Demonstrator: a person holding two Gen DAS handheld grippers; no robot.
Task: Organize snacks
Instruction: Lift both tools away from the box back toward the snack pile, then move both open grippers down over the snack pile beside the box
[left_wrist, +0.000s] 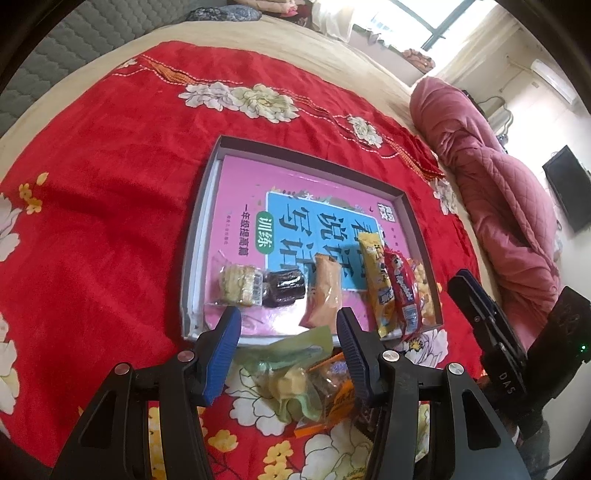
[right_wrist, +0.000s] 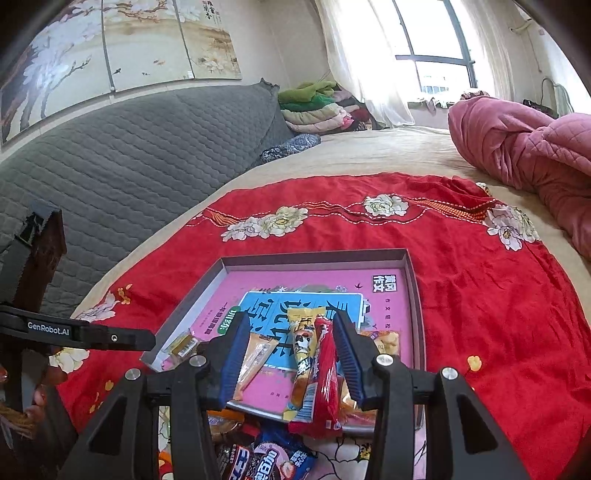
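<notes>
A grey shallow box (left_wrist: 201, 221) (right_wrist: 314, 256) with a pink book inside lies on the red floral blanket. Along its near edge lie snacks: a clear pack of yellow biscuits (left_wrist: 240, 284), a dark cake (left_wrist: 284, 288), an orange pack (left_wrist: 323, 295) (right_wrist: 255, 360), a yellow bar (left_wrist: 376, 280) (right_wrist: 304, 354) and a red sausage pack (left_wrist: 402, 291) (right_wrist: 327, 376). My left gripper (left_wrist: 288, 325) is open above a pale green pack (left_wrist: 291, 373) in the loose pile before the box. My right gripper (right_wrist: 288, 328) is open and empty, its fingers either side of the yellow and red packs.
More loose snacks lie by the box's near edge, among them orange packs (left_wrist: 332, 402) and a dark blue pack (right_wrist: 273, 461). A pink quilt (right_wrist: 524, 147) is heaped at the right, a grey padded headboard (right_wrist: 129, 155) stands at the left.
</notes>
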